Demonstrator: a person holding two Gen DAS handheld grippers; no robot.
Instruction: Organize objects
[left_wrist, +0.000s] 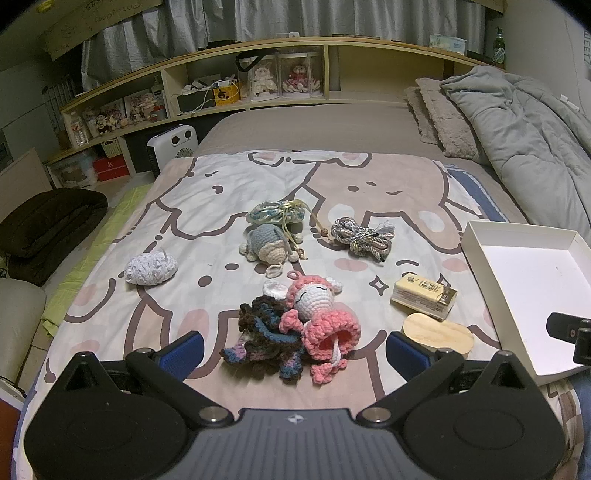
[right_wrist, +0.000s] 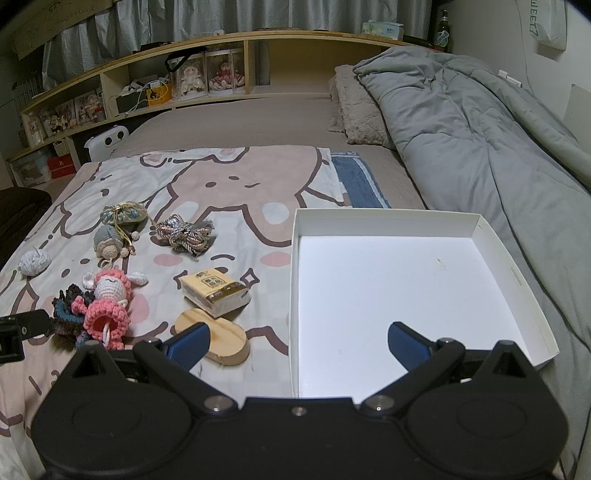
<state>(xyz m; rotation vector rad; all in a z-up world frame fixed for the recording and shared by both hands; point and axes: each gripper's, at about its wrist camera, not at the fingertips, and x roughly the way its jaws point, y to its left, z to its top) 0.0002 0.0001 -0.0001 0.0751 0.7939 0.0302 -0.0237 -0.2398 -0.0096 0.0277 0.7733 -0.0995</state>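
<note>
My left gripper hangs with jaws spread wide and holding nothing, just above the pink crochet doll lying against a dark crochet piece on the cartoon blanket. My right gripper is likewise spread and holds nothing, straddling the white tray's near-left edge, with the wooden block beside its left finger.

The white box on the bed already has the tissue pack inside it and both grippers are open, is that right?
Not quite. The white box holds nothing; the tissue pack lies on the blanket to its left, beside the wooden block, as the right wrist view shows. Both the left gripper and right gripper are open.
</note>
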